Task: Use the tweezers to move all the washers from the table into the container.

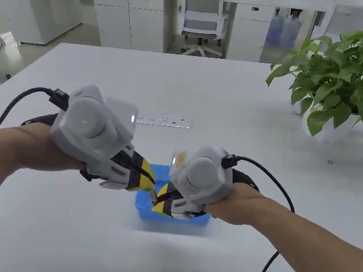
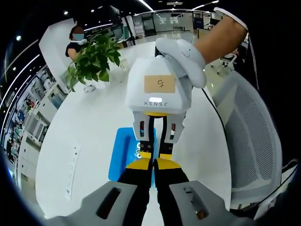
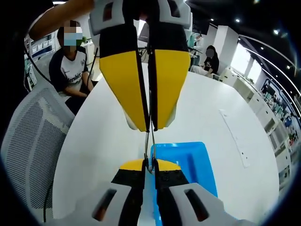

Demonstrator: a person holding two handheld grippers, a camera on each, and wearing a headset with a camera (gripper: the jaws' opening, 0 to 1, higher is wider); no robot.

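Note:
Above a blue container (image 1: 145,211) on the white table (image 1: 238,113), my two grippers meet tip to tip. The left gripper (image 1: 148,178) comes in from the left and the right gripper (image 1: 160,206) from the right. In the right gripper view, thin metal tweezers (image 3: 148,143) run from between the left gripper's (image 3: 149,127) shut yellow jaws down into my right gripper's (image 3: 149,165) shut tips. The left gripper view shows my left gripper (image 2: 154,164) shut, with the right gripper (image 2: 155,149) facing it over the container (image 2: 123,150). The tweezer tips are hidden between the jaws.
A white power strip (image 1: 161,120) lies on the table beyond the grippers. A potted plant (image 1: 329,85) stands at the far right. An office chair (image 1: 201,25) sits past the far edge, a mesh chair (image 2: 254,141) is close by, and a seated person (image 3: 70,70) is in the background.

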